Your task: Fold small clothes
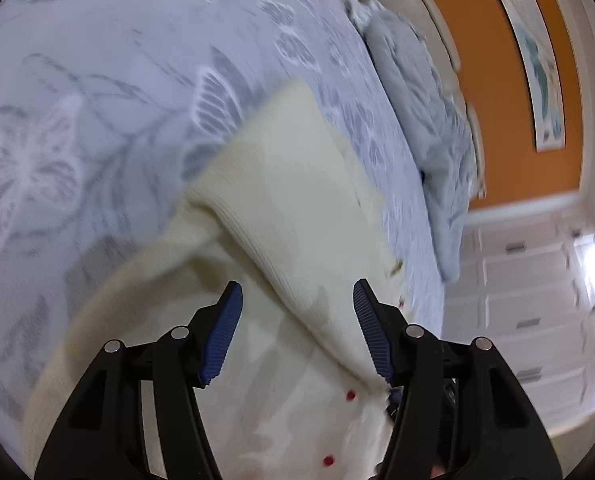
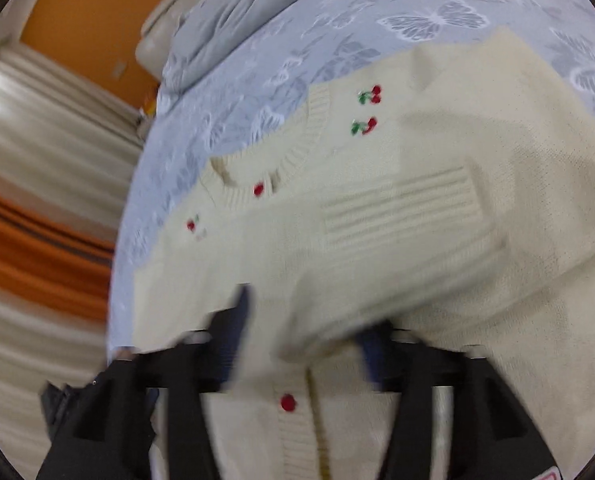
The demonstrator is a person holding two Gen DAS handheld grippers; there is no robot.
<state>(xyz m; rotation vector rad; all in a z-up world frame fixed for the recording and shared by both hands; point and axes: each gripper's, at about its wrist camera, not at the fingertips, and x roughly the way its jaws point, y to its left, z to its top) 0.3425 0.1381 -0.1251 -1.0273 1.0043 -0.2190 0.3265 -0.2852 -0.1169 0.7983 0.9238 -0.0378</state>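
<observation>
Hovering low over a bed, the left gripper [image 1: 297,328] hangs with its blue ribbed pads standing well apart; a fold of a cream knitted cardigan with red buttons and stitched cherries [image 1: 289,200] runs between them, brushing the right-hand pad, though neither pad appears to press on it, so nothing looks gripped. The right gripper [image 2: 305,344], badly blurred in its own view, shows dark fingers spread to either side of a bunched cream edge; its jaws seem open, and no clamp on the knit can be made out.

Beneath both tools the cardigan lies on the pale blue butterfly-print bedspread [image 1: 97,80], buttoned front up, one red button [image 2: 287,402] close to the right gripper. A ribbed sleeve cuff [image 2: 401,204] lies across the chest, apparently laid inward to narrow the garment, which suggests the fold is partly made. Further up sit the round neckline [image 2: 257,168] and paired cherries [image 2: 371,94].

Beyond the cardigan, a crumpled grey duvet [image 2: 249,12] is heaped toward the head of the bed, likely pushed aside for working room. An orange wall [image 1: 497,80] with a framed picture [image 1: 537,68] closes the scene.
</observation>
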